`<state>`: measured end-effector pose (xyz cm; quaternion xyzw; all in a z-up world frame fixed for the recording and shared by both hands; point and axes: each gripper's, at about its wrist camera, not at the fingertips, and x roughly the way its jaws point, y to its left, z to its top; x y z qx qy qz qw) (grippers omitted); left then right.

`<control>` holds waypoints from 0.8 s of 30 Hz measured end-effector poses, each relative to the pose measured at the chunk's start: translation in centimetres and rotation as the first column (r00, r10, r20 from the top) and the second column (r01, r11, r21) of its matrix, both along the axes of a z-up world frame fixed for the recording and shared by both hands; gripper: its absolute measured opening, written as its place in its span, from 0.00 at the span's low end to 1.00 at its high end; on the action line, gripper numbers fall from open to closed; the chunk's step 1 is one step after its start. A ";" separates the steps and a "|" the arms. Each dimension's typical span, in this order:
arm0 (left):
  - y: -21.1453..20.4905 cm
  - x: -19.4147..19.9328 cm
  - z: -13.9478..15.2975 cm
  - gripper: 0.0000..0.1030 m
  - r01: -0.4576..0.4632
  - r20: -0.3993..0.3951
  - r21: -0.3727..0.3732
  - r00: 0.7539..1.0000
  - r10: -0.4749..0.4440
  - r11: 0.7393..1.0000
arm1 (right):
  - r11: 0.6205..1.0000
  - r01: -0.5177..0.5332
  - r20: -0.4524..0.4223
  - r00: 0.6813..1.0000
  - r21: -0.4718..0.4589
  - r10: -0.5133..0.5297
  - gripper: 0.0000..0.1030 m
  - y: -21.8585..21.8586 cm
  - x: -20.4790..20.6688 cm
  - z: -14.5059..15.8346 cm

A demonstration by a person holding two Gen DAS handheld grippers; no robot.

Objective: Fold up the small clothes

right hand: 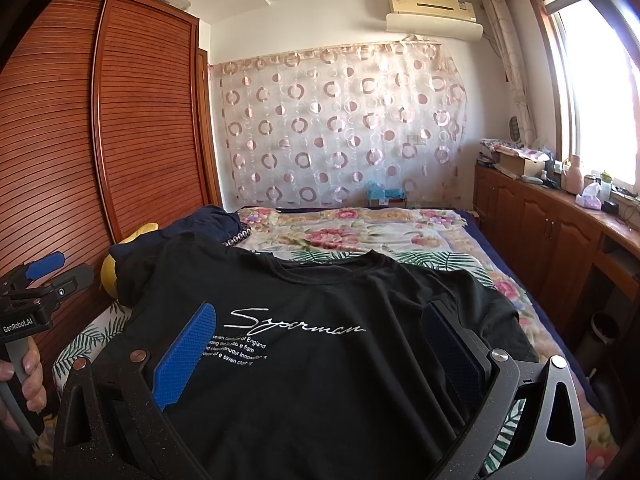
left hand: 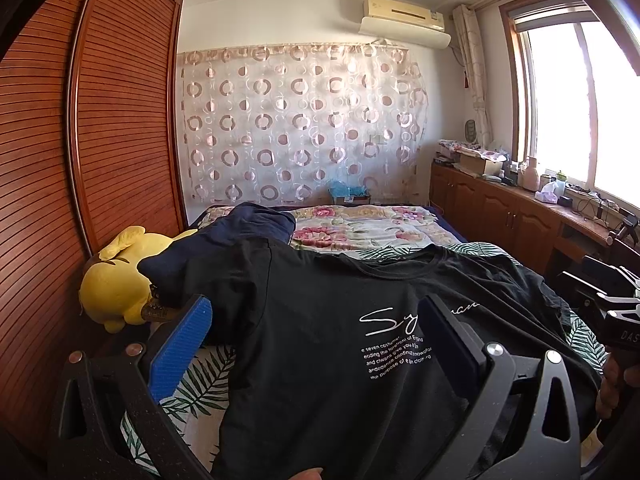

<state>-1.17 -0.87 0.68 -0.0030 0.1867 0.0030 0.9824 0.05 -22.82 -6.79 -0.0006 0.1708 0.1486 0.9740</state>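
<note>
A black T-shirt is spread flat on the bed. Both hand-held grippers are held open above it. Soft, light cloth is judged best pinched at the 9 o'clock sleeve.

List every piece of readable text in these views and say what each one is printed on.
"Syperman", white script, reading uncertain: on the black T-shirt.
"GenRobot.AI": on the left gripper, seen from the right wrist view.
"DAS", cut off at the frame edge: on the right gripper, seen from the left wrist view.
Small white lines under the script: only fragments read, such as "of England"; the rest is too blurred.
</note>
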 end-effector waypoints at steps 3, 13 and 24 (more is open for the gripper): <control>0.0 0.0 0.0 1.00 0.002 -0.001 -0.001 1.000 -0.002 1.000 | 1.000 -0.001 0.000 1.000 0.000 0.001 1.00 0.0 0.0 0.0; -0.1 0.0 0.0 1.00 0.003 0.003 0.001 1.000 -0.003 1.000 | 1.000 0.003 0.001 1.000 0.001 -0.003 1.00 0.0 0.0 0.1; -0.3 -0.1 0.1 1.00 0.007 0.006 0.003 1.000 -0.007 1.000 | 1.000 0.004 0.000 1.000 0.004 -0.004 1.00 0.0 0.0 0.0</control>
